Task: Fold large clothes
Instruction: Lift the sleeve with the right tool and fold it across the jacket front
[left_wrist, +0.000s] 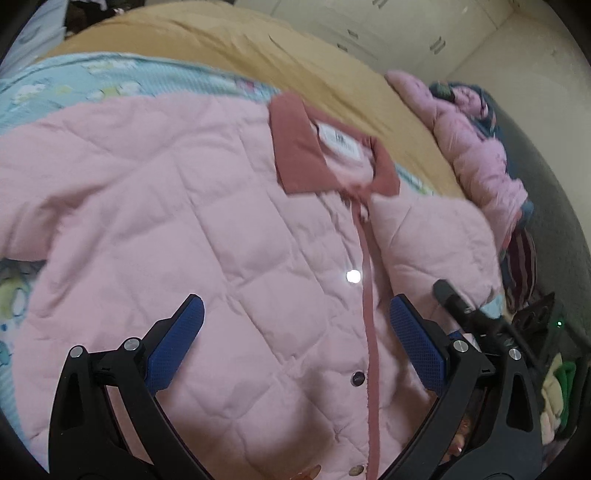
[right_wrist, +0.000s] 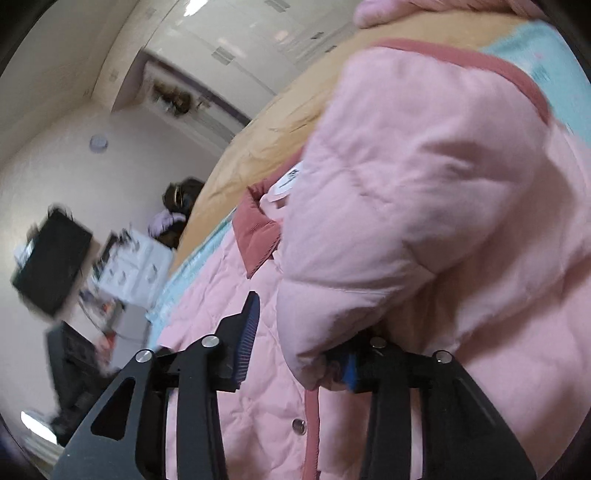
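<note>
The left tongs (left_wrist: 295, 339) hover spread above the pink quilted jacket (left_wrist: 207, 236); the right tongs (right_wrist: 299, 350), spread too, should carry its sleeve (right_wrist: 406, 206) squarely across the placket.

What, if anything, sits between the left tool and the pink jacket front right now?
Nothing visible does. The left tool is open directly above the pink jacket, its placket and snaps showing in the gap between the blue pads. The right tool is off to the side, with a puffy sleeve draped over one finger.
</note>
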